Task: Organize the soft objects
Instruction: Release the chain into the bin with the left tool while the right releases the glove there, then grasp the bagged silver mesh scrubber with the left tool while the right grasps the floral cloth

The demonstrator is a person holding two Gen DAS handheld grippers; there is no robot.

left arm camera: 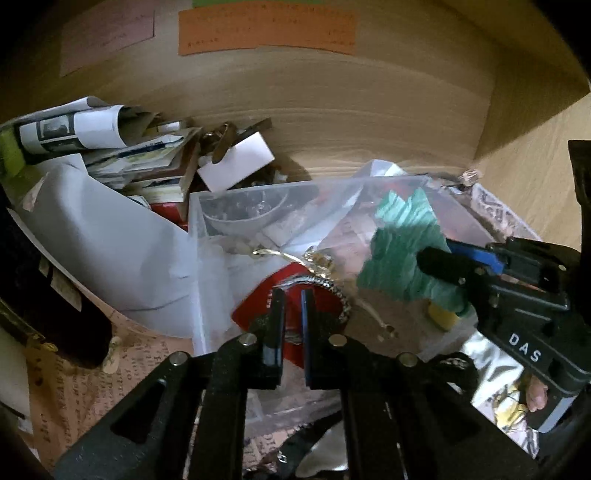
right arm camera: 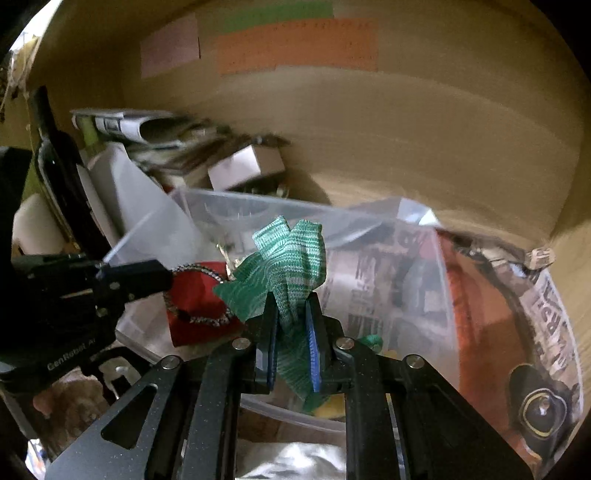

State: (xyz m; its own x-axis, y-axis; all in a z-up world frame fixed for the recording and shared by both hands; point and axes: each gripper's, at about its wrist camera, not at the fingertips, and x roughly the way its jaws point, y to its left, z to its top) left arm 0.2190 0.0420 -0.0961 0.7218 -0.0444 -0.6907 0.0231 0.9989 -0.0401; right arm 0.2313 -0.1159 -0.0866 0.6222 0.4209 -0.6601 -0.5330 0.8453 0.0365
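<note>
My right gripper (right arm camera: 291, 299) is shut on a green knitted cloth (right arm camera: 288, 254), held bunched above a clear plastic bin (right arm camera: 207, 201). The cloth (left arm camera: 402, 251) and the right gripper (left arm camera: 443, 260) show at the right of the left wrist view. My left gripper (left arm camera: 293, 295) hangs over the bin (left arm camera: 199, 229) with its jaws nearly closed and nothing between them. It shows at the left of the right wrist view (right arm camera: 162, 280). A red card (right arm camera: 192, 291) with a beaded bracelet (right arm camera: 201, 317) lies in the bin.
A clear plastic bag (right arm camera: 406, 258) of printed items fills the bin's right side. Rolled papers (left arm camera: 74, 129), a white sheet (left arm camera: 110, 243) and a small white box (left arm camera: 236, 164) crowd the left. A wooden wall (left arm camera: 332, 110) with coloured notes (left arm camera: 266, 31) stands behind.
</note>
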